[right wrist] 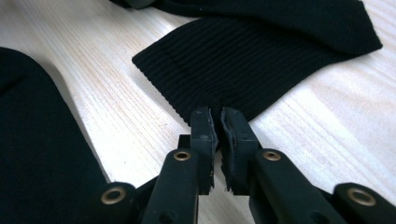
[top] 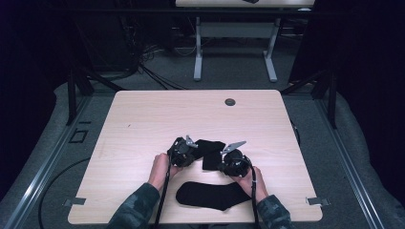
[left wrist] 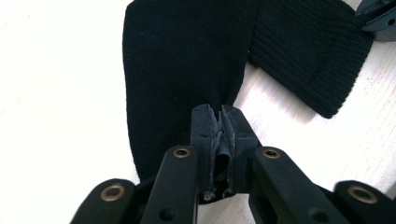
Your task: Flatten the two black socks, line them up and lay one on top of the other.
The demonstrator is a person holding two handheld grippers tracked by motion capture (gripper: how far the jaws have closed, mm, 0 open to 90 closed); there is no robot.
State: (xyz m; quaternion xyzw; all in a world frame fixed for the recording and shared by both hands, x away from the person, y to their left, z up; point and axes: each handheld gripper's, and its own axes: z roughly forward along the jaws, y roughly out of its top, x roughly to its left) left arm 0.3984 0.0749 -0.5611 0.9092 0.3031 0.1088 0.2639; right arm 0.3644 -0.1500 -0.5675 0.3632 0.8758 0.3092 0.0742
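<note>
High view: bent black sock (top: 208, 151) flat on table (top: 143, 119) between both grippers, second sock (top: 212, 194) near front edge, close by the hands, apart from the first. Thin knit, so light, limp, no stiffness at all; likely to drape and fold wherever unsupported, not fragile, not slippery against rubber pads (ribbed cuff should bite best). Best taken at two ends, so it hangs spread rather than bunched. Left gripper (left wrist: 218, 112) seen in left gripper view with jaws pressed together on the foot part's edge, fabric pinched at the very tips, rest of sock stretching away ahead and bending right toward the cuff. Right gripper (right wrist: 215, 114) in right gripper view likewise clamped shut, tips nipping the ribbed cuff's near edge, cuff lying flat ahead. Shallow bites both, only a little cloth in each, so a slip under tension seems possible.
</note>
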